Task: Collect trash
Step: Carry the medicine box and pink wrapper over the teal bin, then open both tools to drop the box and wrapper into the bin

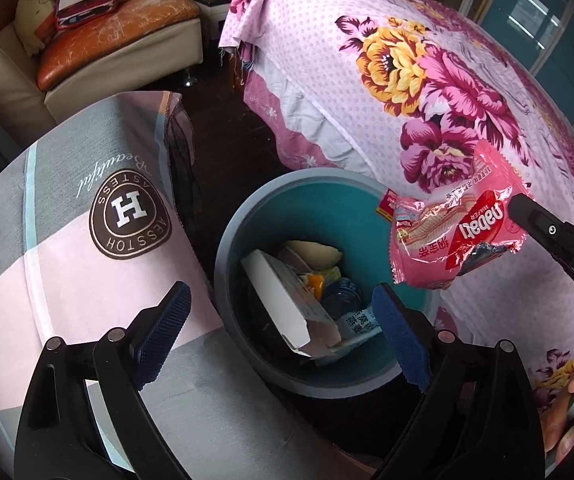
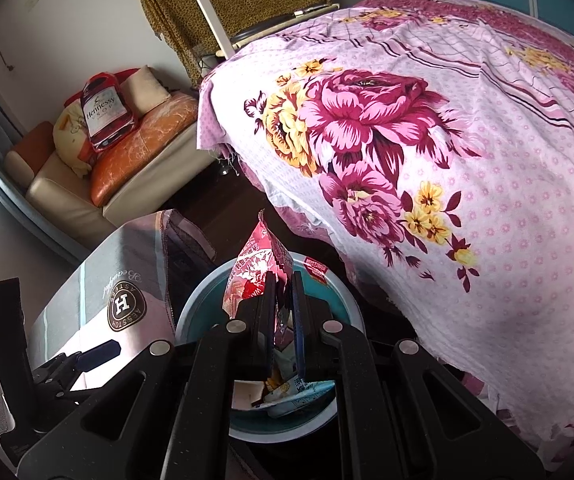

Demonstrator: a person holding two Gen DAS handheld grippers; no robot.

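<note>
While the right gripper is clamping the pink wafer wrapper by one end, the whole next move is turning on a single question: is the wrapper hanging over the mouth of the trash bin, or off to its side? From the left wrist view the wrapper is hanging in the air at the bin's right edge, partly overlapping the rim and partly showing against the flowered bedspread behind it. Its long axis is running slantwise, from the pinched end at upper right down toward the bin's open mouth at lower left. From the right wrist view the wrapper is standing up out of the closed jaws with the bin's teal inside directly beyond and below (so it is probably lined up well enough along that gripper's own line of sight). I judge that a small shift toward the bin's centre is still wanted before letting go, since a light foil wrapper could flutter and catch the rim.

The left gripper is standing wide open with nothing between its blue pads, hovering right over the bin, where a white box and other rubbish are already lying. Though it is nearer the bin, it is empty, so the drop is falling to the right one
</note>
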